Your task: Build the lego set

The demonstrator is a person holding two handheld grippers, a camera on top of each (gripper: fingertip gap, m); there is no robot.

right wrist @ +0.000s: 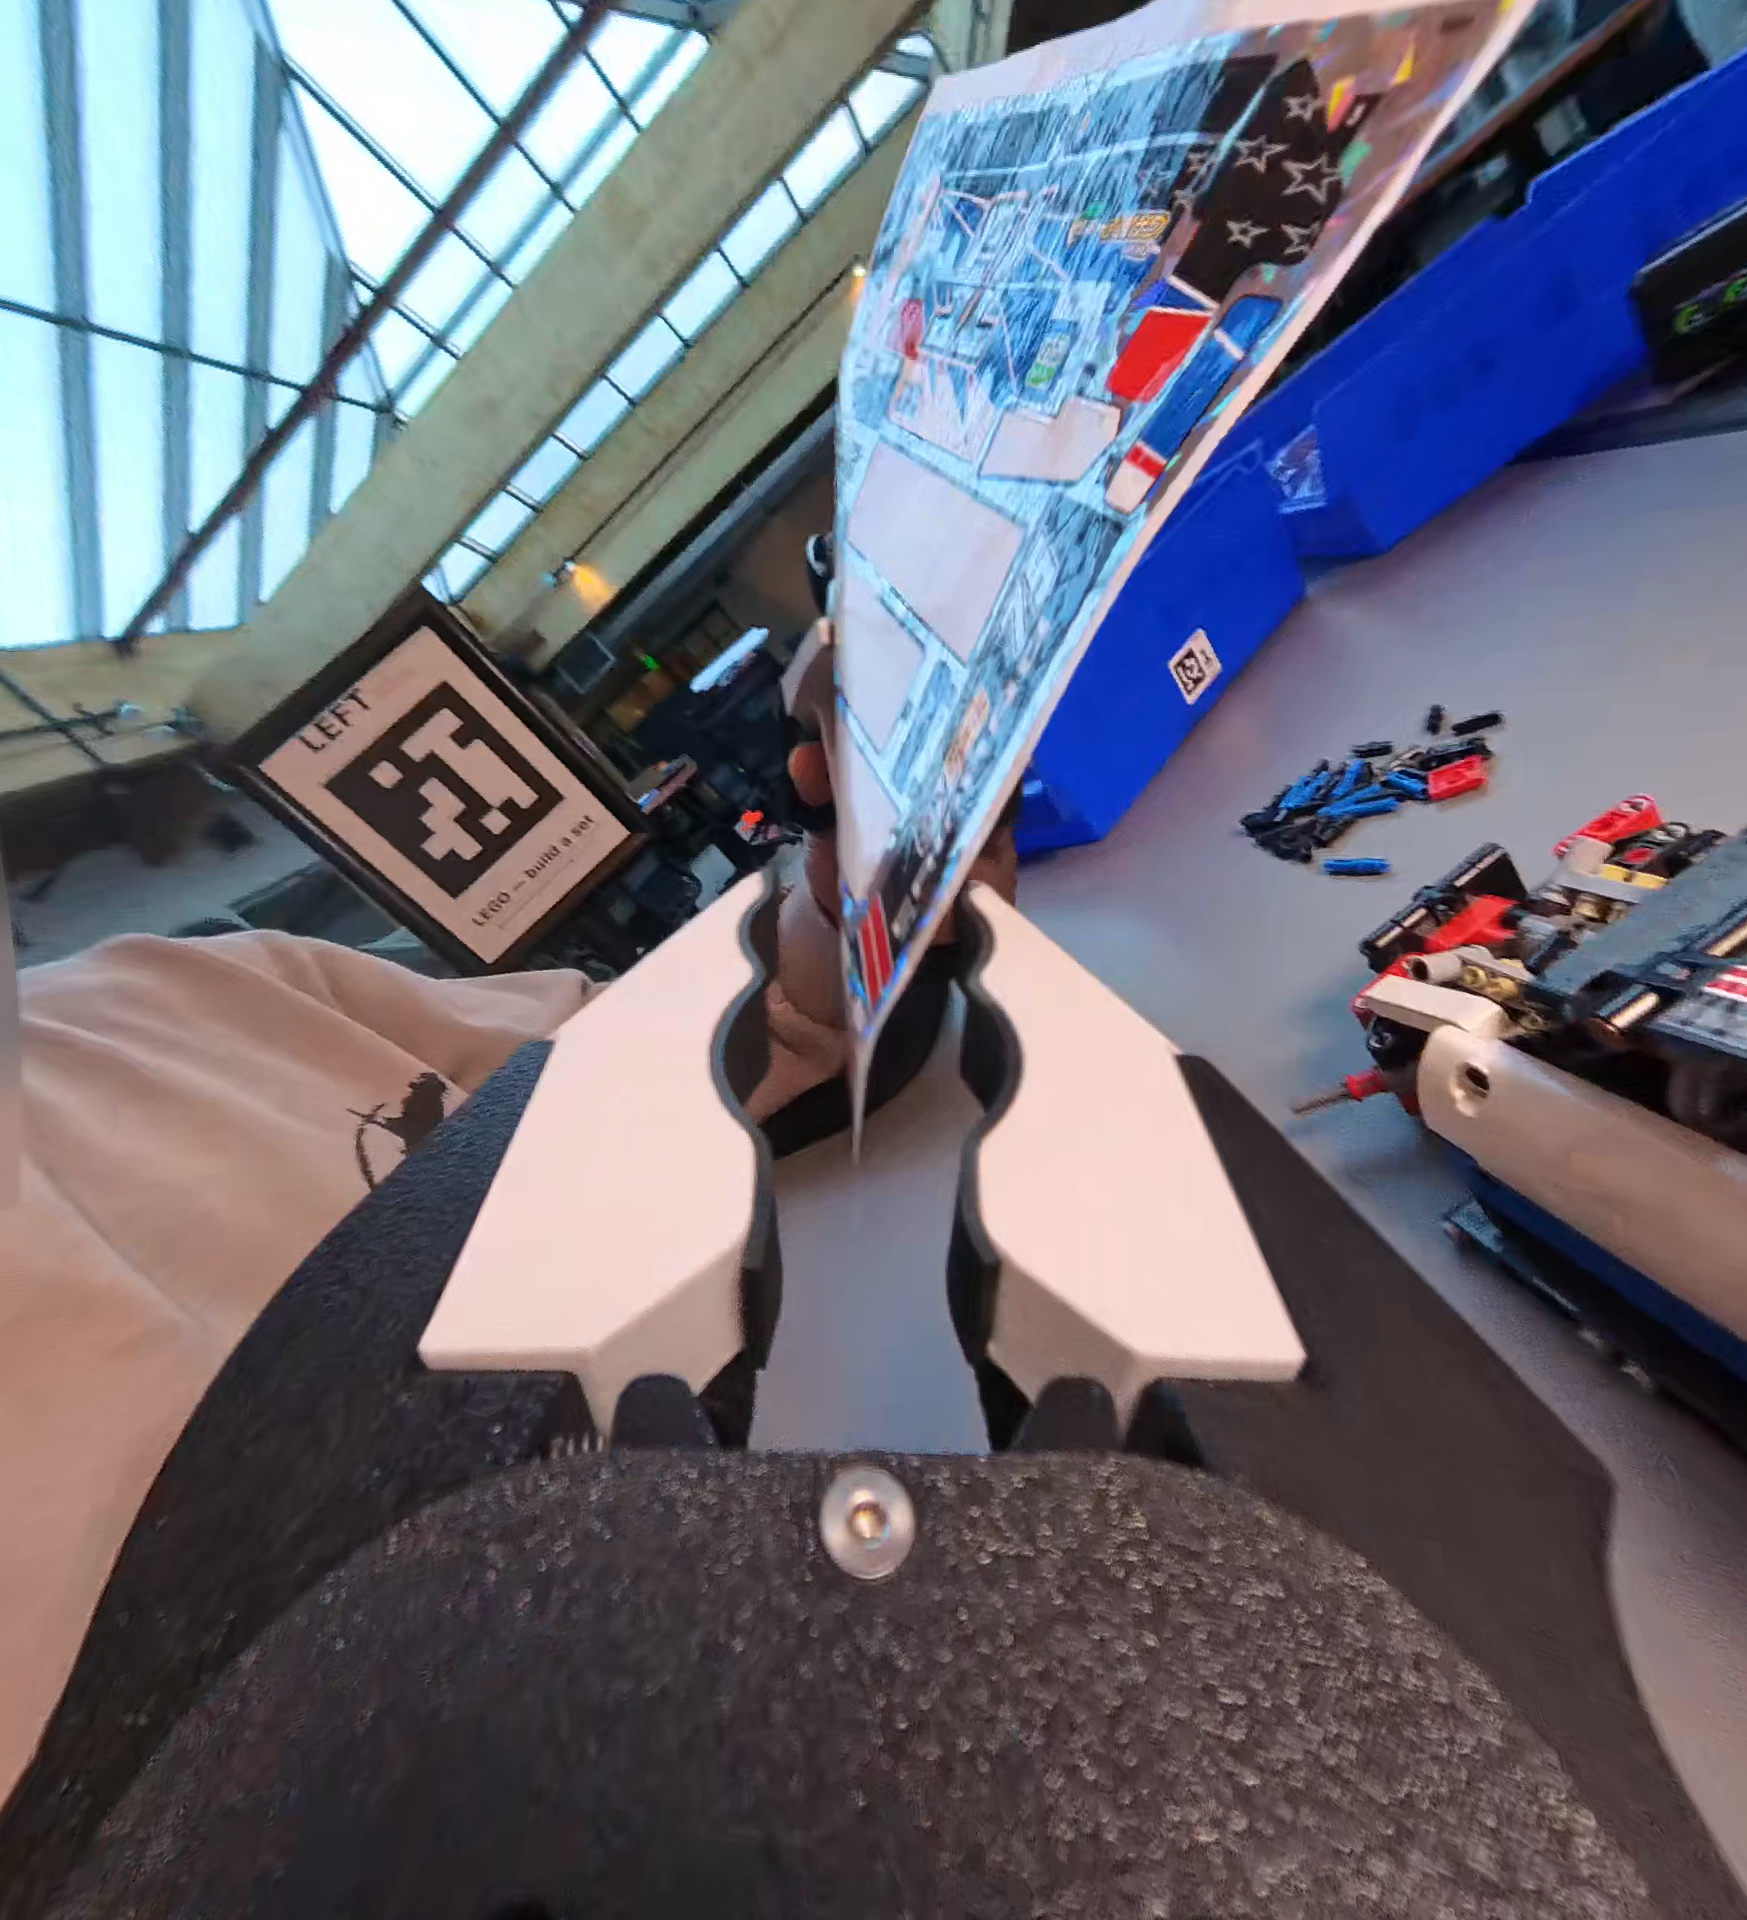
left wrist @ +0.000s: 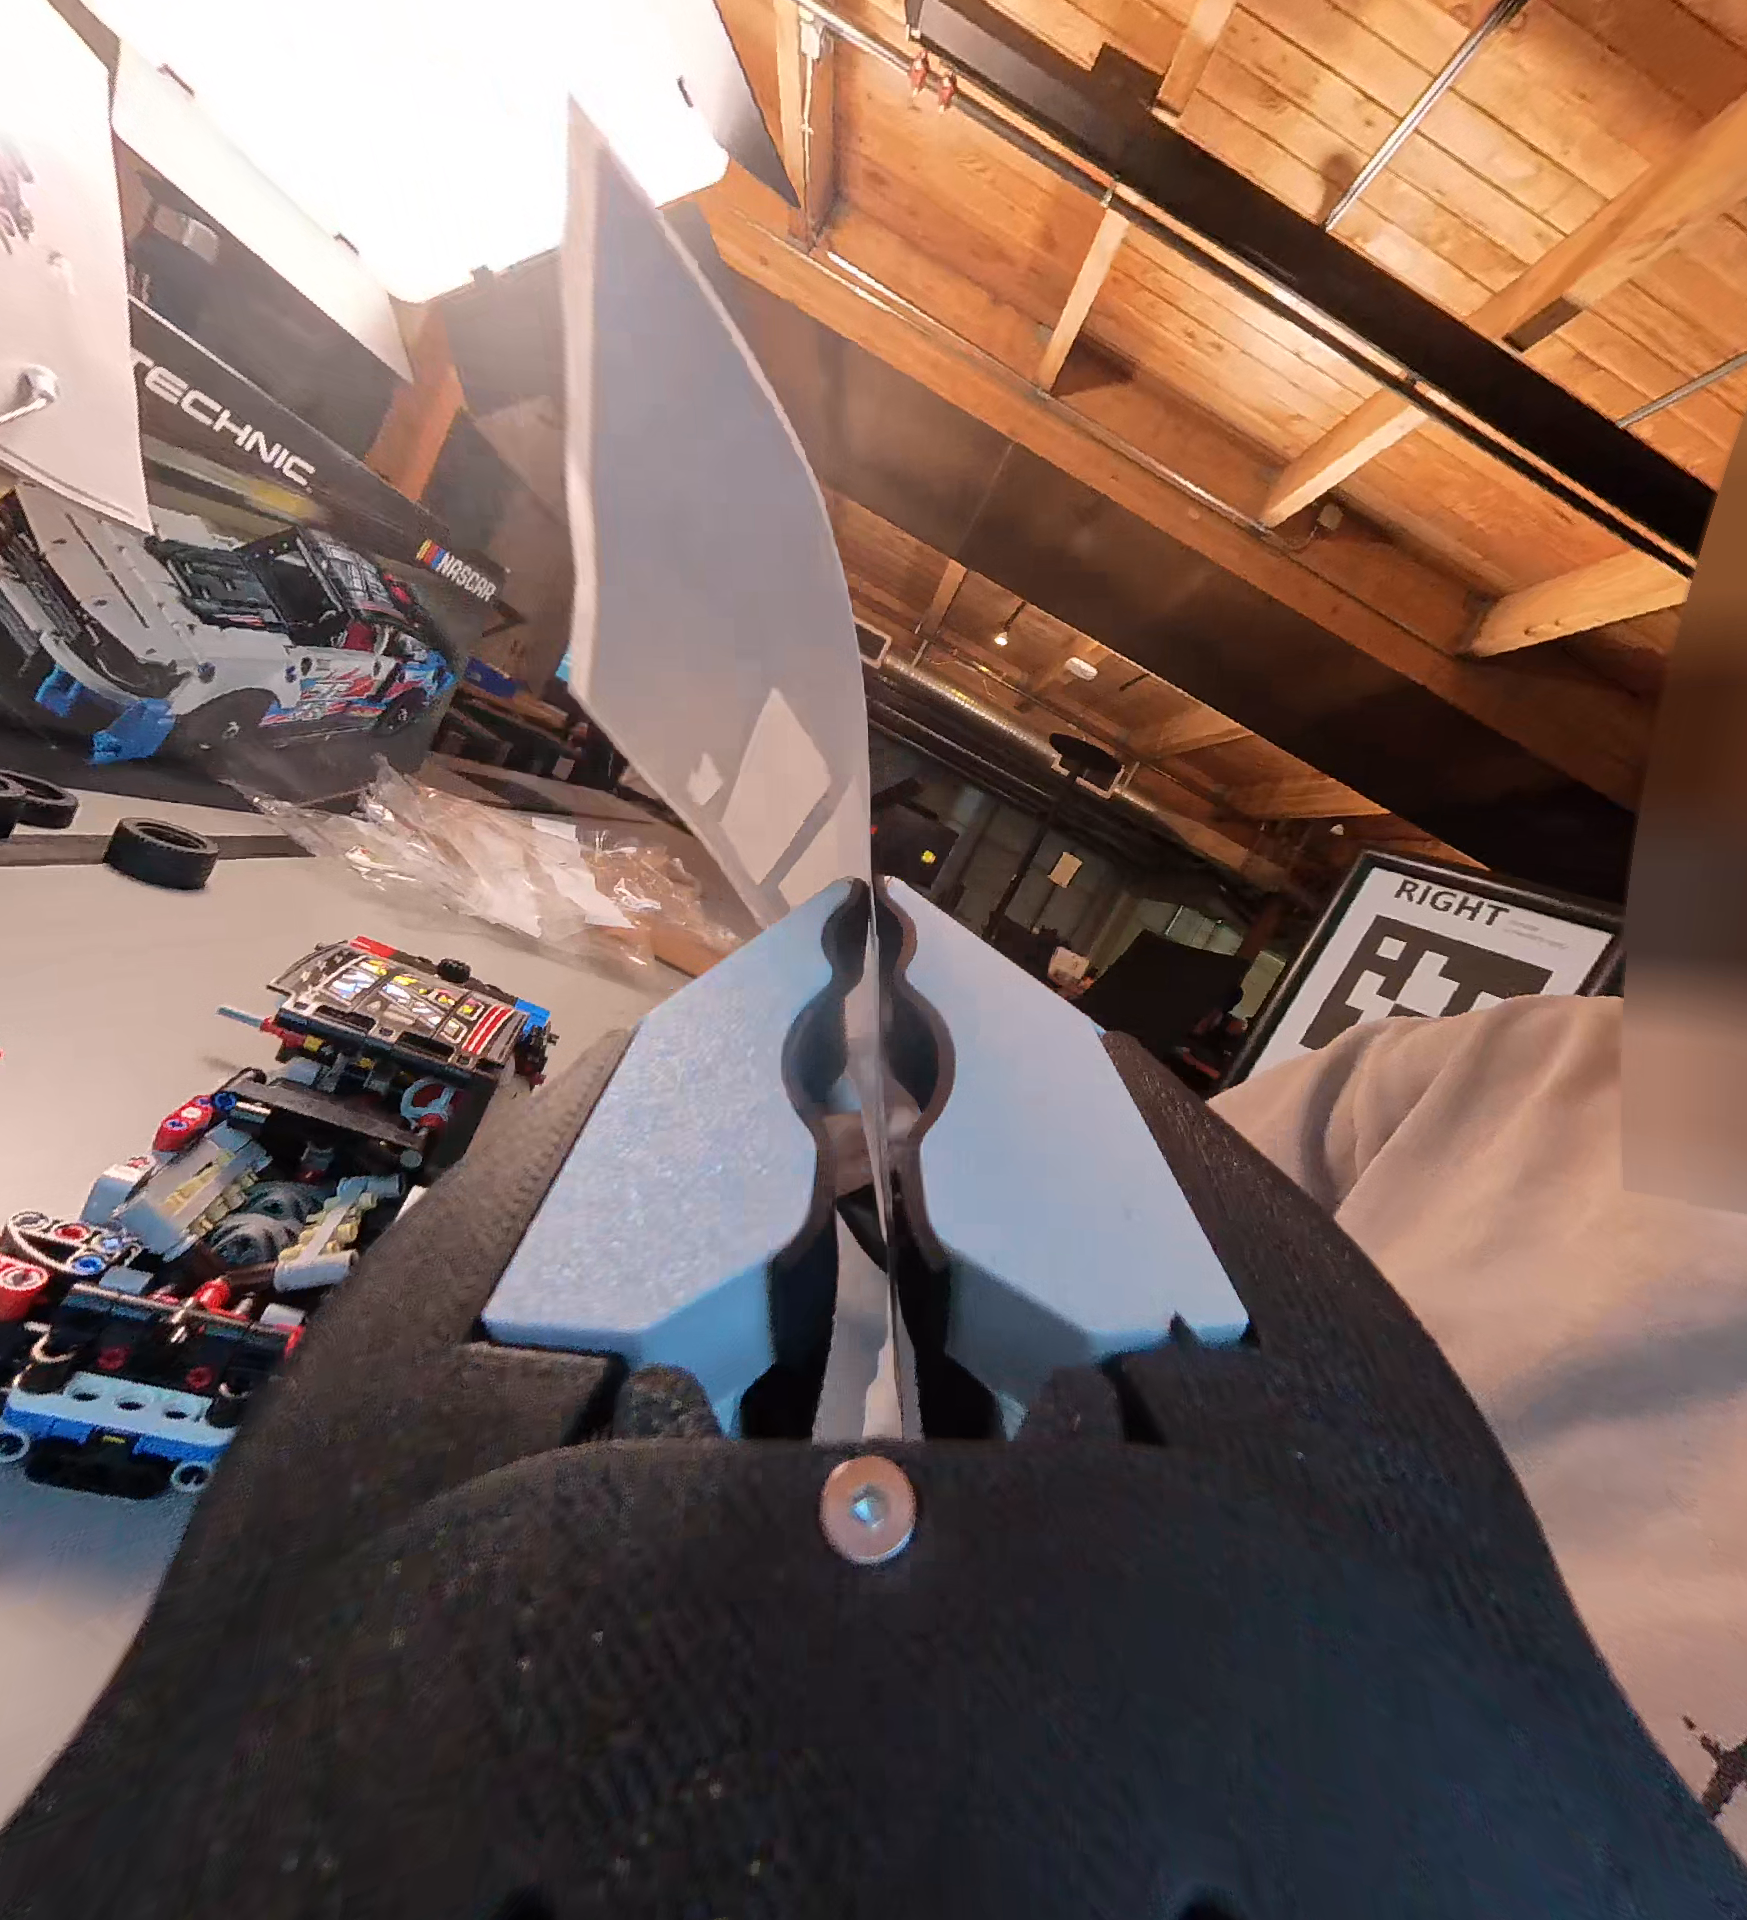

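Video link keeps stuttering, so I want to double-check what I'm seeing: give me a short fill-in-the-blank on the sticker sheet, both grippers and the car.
1. The left gripper is ____ on the sticker sheet.
2. The right gripper has its fingers ____, with the sheet's lower corner between them.
3. The half-built car rests on the grey ____.
4. The loose black tyres lie near the set's ____, which pictures a race car.

Missing words: shut; open; table; box

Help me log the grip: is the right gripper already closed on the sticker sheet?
No, the right gripper stands open, with the sticker sheet hanging in the gap between its fingers.
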